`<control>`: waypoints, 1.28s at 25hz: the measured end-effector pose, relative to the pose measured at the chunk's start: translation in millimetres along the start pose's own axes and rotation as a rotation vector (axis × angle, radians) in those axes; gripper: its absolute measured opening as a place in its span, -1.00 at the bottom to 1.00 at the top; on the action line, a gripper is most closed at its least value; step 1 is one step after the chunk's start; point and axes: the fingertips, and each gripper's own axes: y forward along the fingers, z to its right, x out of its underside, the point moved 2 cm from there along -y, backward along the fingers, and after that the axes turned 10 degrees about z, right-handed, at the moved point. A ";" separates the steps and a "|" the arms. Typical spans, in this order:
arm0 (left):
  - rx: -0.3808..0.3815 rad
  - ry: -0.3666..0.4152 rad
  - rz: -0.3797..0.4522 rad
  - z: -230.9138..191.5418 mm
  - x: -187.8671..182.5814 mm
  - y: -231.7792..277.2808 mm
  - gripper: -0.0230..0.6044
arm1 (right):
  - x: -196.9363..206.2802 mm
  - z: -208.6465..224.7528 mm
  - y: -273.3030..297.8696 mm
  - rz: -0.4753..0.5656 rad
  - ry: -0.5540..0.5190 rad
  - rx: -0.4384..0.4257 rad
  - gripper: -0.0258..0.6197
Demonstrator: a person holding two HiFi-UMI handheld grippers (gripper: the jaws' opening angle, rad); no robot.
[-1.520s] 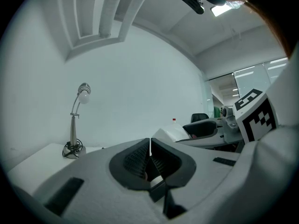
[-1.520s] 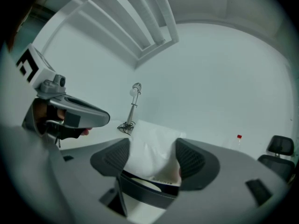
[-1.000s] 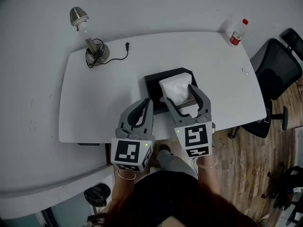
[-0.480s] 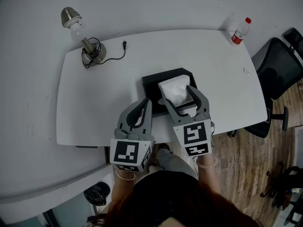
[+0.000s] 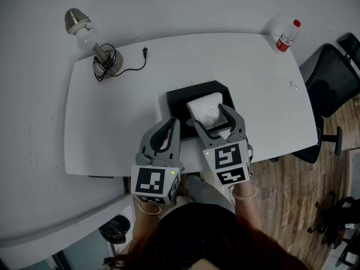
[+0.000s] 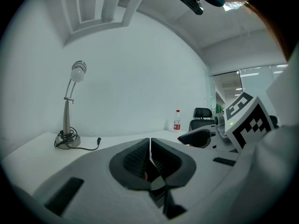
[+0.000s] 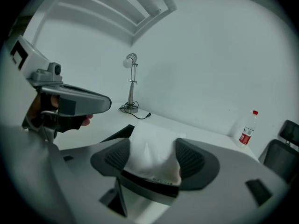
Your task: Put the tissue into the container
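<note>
A white bench (image 5: 112,122) stands against a plain pale wall (image 5: 197,4). At its far left is a silver desk lamp (image 5: 85,37), cord trailing; at its far right, a red-capped bottle (image 5: 287,35). A black office chair (image 5: 329,86) sits to the right, on wood flooring (image 5: 292,207).

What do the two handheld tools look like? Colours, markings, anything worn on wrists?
Both the left tool and the right tool have curved grey bodies with two jaws lined by dark ribbed pads. Each carries a cube with black-and-white square markers and a small green light. A thin bracelet rings each wrist; the person wears a dark top.
</note>
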 end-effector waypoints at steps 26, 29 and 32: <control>-0.011 -0.020 -0.028 -7.5 12.8 13.6 -0.83 | 26.4 2.4 21.9 -0.217 0.009 -0.050 0.10; -0.012 -0.022 -0.025 -9.3 12.2 14.6 -0.83 | 30.4 0.5 24.3 -0.245 0.000 -0.063 0.10; -0.016 -0.026 -0.020 -11.9 12.0 15.2 -0.83 | 34.1 -0.2 26.8 -0.278 -0.015 -0.069 0.10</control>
